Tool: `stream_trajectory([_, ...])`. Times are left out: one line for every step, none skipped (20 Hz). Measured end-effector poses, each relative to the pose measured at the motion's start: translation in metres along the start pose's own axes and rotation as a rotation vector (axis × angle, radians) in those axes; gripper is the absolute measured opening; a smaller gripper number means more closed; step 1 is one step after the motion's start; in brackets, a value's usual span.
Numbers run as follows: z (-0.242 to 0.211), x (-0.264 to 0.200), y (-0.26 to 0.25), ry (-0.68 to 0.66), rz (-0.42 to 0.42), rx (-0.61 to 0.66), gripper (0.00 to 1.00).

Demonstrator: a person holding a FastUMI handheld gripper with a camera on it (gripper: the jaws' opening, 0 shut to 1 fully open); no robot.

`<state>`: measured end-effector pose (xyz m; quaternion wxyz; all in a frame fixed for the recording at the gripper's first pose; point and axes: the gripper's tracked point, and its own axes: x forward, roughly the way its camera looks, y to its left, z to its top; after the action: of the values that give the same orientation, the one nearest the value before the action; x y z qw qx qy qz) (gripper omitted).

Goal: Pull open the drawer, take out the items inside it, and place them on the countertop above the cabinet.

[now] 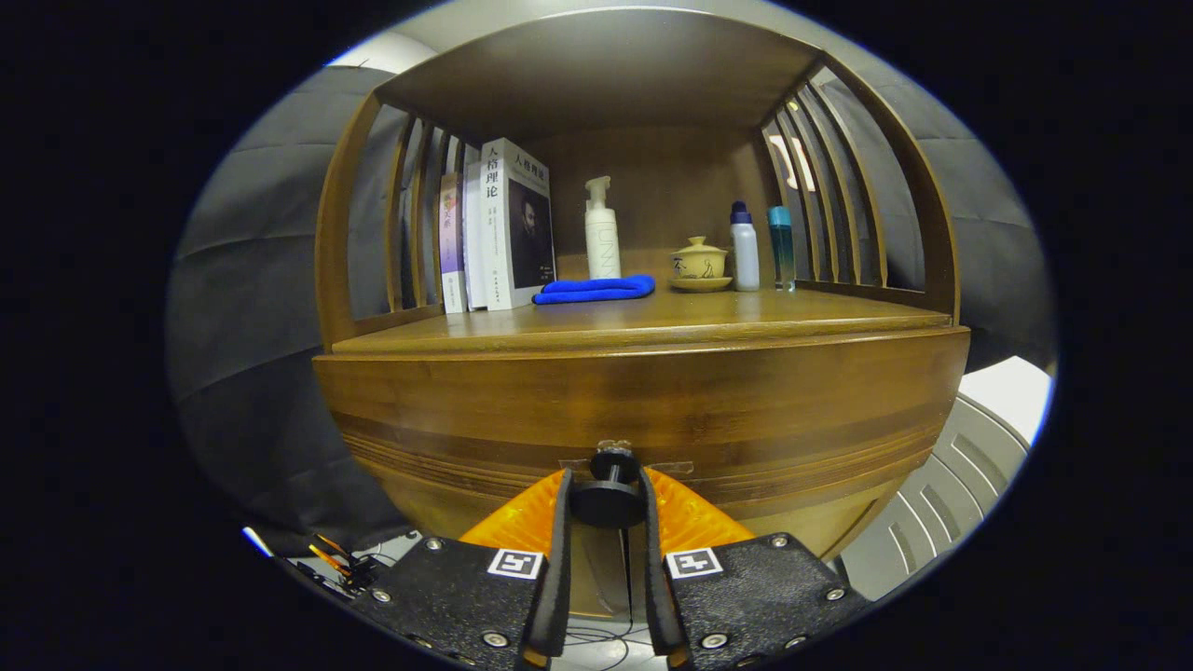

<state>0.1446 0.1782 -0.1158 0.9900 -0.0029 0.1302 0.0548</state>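
Near me, at the cabinet front, I have the gripper (608,503) nearly closed, both fingers pinching the black drawer knob (608,499). By my reading the drawer (643,419) is unopened; pulling, emptying and loading the countertop (652,321) remain.

The wooden drawer (643,410) sits closed, its curved brown front flush below the countertop (643,321). Its round black knob (608,501) juts from the front's lower middle, pressed between the gripper's (608,499) two orange fingers (531,517).
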Motion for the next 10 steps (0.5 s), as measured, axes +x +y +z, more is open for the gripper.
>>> stream_trajectory([0.000,-0.006,0.001,-0.005,0.000,-0.003,0.34])
stream_trajectory([-0.002,-0.013,0.001,-0.006,0.002,-0.005,0.34])
stream_trajectory([-0.004,-0.020,0.002,-0.008,0.004,-0.003,0.34])
stream_trajectory([-0.005,-0.029,0.001,-0.011,0.008,-0.006,0.34])
stream_trajectory([-0.005,-0.035,0.001,-0.015,0.013,-0.010,0.34])
stream_trajectory([-0.006,-0.042,0.001,-0.018,0.020,-0.010,0.34])
stream_trajectory([-0.008,-0.049,0.002,-0.017,0.026,-0.001,0.34])
stream_trajectory([-0.010,-0.058,0.003,-0.019,0.031,0.014,0.34])
stream_trajectory([-0.011,-0.064,0.003,-0.021,0.034,0.020,0.34])
stream_trajectory([-0.011,-0.070,0.003,-0.022,0.036,0.017,0.34])
